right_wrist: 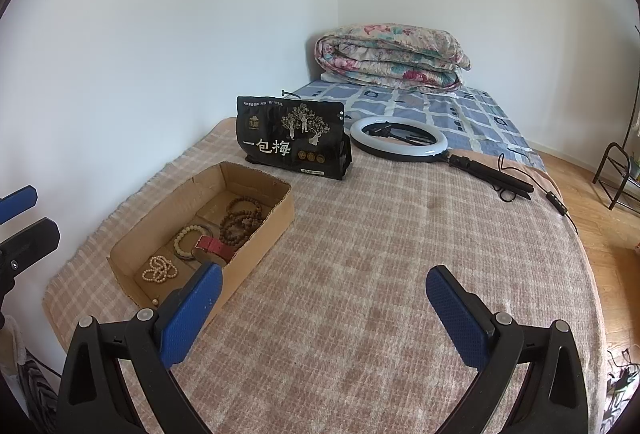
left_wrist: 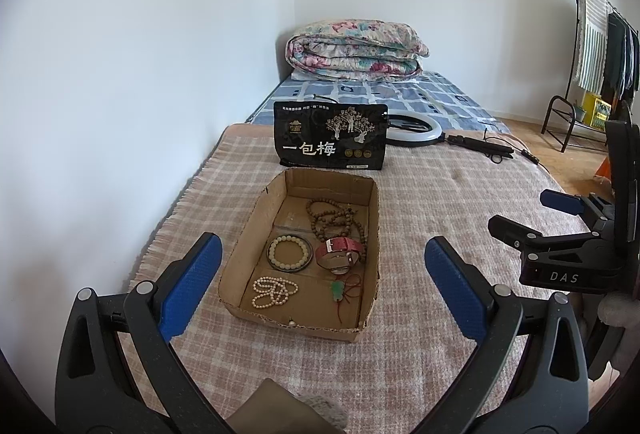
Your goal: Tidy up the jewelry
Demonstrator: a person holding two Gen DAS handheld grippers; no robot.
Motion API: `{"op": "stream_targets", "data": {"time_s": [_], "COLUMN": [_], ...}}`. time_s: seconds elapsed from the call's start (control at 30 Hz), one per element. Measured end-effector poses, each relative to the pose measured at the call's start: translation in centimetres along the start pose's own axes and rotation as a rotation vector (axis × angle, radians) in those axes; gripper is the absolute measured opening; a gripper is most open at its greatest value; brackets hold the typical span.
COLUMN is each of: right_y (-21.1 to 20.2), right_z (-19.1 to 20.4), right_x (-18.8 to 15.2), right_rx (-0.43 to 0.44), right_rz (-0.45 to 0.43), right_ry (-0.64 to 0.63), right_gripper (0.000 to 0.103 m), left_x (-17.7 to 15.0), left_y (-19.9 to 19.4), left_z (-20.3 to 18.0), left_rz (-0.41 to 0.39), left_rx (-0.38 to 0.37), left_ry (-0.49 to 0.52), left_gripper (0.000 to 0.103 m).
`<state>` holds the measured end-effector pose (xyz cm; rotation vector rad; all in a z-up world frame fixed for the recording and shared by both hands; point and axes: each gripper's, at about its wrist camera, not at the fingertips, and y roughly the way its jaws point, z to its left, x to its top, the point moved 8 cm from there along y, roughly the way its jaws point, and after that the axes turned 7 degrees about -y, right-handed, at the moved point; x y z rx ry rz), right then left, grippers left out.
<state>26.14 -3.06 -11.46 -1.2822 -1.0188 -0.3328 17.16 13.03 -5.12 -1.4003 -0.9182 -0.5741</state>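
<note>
A shallow cardboard box (left_wrist: pixel 256 234) (right_wrist: pixel 264 230) lies on the plaid blanket. In it are brown wooden beads (left_wrist: pixel 332 220) (right_wrist: pixel 240 220), a cream bead bracelet (left_wrist: pixel 289 252) (right_wrist: pixel 188 234), a red-strap watch (left_wrist: pixel 340 254) (right_wrist: pixel 212 246), a pearl strand (left_wrist: pixel 274 292) (right_wrist: pixel 159 272) and a green pendant on red cord (left_wrist: pixel 338 290). My left gripper (left_wrist: pixel 323 276) is open and empty, in front of the box. My right gripper (right_wrist: pixel 324 300) is open and empty, right of the box; it shows in the left wrist view (left_wrist: pixel 520 211).
A black snack bag (left_wrist: pixel 330 135) (right_wrist: pixel 294 139) stands behind the box. A ring light (right_wrist: pixel 398 139) with its stand and cable lies further back right. A folded floral quilt (left_wrist: pixel 354 49) sits at the far end. White wall on the left, clothes rack (left_wrist: pixel 600 53) on the right.
</note>
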Motion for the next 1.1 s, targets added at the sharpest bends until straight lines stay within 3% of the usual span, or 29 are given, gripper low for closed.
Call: {"op": "stream_targets", "data": {"time_s": [1.1], "right_y": [0.36], "right_z": [-0.10], "right_x": [-0.70], "right_rx": [0.010], "right_rz": [0.021], "right_ry": [0.000], "right_gripper": [0.103], "left_x": [0.08], "left_y": [-0.10], "left_z": [-0.02], "left_rz": [0.003], "left_rx": [-0.004], "left_ry": [-0.002], "left_gripper": [0.103]}}
